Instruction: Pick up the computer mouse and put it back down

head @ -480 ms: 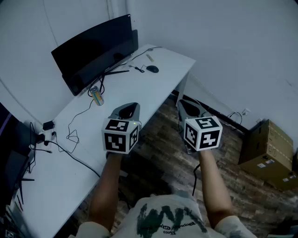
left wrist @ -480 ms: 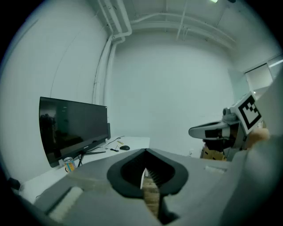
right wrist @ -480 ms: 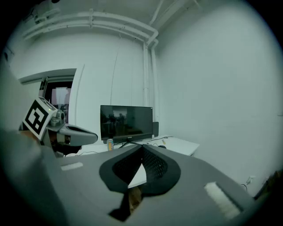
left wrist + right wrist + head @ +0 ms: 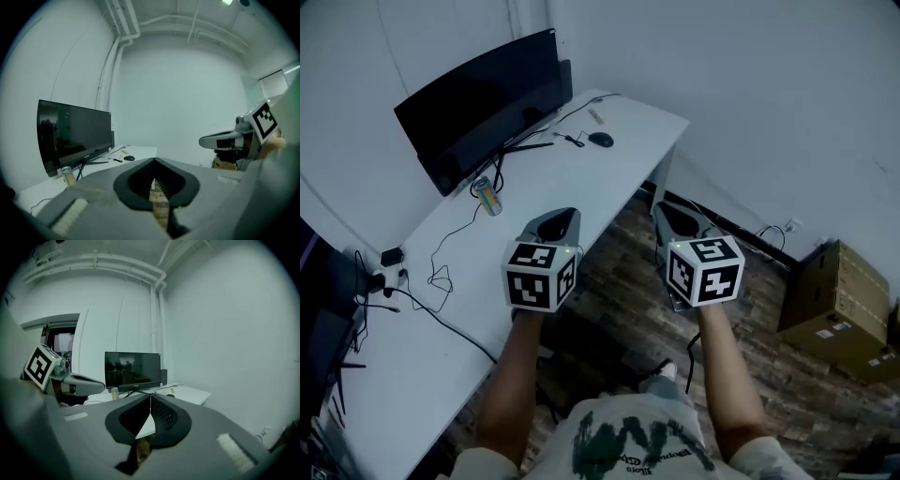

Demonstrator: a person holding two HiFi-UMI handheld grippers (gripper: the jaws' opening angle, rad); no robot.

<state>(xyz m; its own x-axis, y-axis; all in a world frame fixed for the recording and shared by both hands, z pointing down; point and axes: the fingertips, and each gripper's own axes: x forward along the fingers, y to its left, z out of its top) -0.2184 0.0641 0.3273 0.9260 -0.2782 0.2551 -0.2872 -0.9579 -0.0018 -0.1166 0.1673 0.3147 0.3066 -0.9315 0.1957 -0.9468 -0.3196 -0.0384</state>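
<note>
1. Left gripper point(image 4: 153, 161): jaws shut tip to tip, nothing between them. Held in the air by the front edge of the desk point(image 4: 567, 183), tipped slightly down.
2. Right gripper point(image 4: 151, 395): jaws closed together, empty. Held over the wooden floor point(image 4: 619, 305) beside the desk, apart from the left gripper.
3. Computer mouse point(image 4: 601, 140): black, lying on the desk near its far end, well apart from both grippers.
4. Monitor point(image 4: 478, 103): black, screen dark, standing on the wall side of the desk, left of the mouse in the head view.
5. Drinks can point(image 4: 488, 195): multicoloured, upright, just beside the monitor's stand.
6. Power adapter point(image 4: 392, 256): black, with loose cables, on the near left part of the desk.
7. Cardboard box point(image 4: 839, 300): on the floor at the right, against the wall.
</note>
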